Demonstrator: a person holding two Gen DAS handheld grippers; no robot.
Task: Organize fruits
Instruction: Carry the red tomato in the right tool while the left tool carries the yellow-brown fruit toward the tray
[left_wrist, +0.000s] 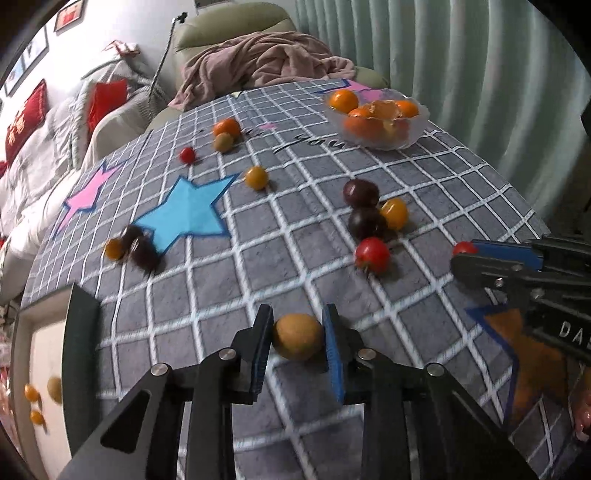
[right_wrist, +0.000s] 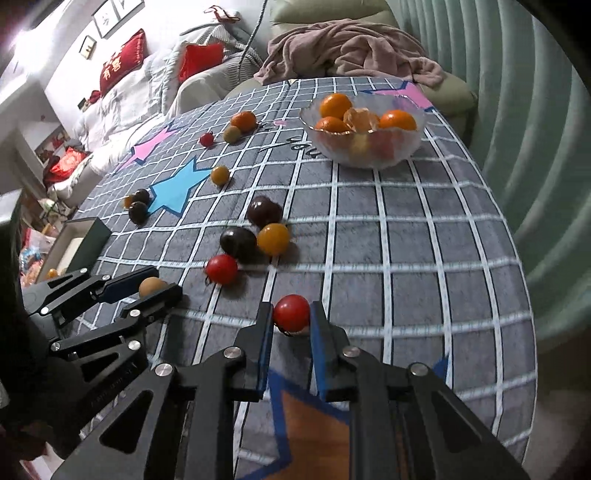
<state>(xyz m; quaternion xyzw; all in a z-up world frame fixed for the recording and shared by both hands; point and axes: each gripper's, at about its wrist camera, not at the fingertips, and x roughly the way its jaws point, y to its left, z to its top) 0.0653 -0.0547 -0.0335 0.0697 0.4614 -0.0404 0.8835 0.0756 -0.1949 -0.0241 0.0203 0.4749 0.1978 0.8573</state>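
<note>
At bottom centre of each wrist view, jaws are closed on fruit: the left gripper (left_wrist: 297, 338) pinches a brown fruit (left_wrist: 297, 336), the right gripper (right_wrist: 291, 315) a red tomato (right_wrist: 291, 312). Light, steady pressure should avoid bruising while carrying them over the table (right_wrist: 406, 258) toward the glass bowl (right_wrist: 364, 129), upper right.

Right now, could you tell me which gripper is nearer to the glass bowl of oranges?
Right, by a small margin. The right gripper sits in front of the glass bowl; the left gripper is farther off to its left side.
</note>
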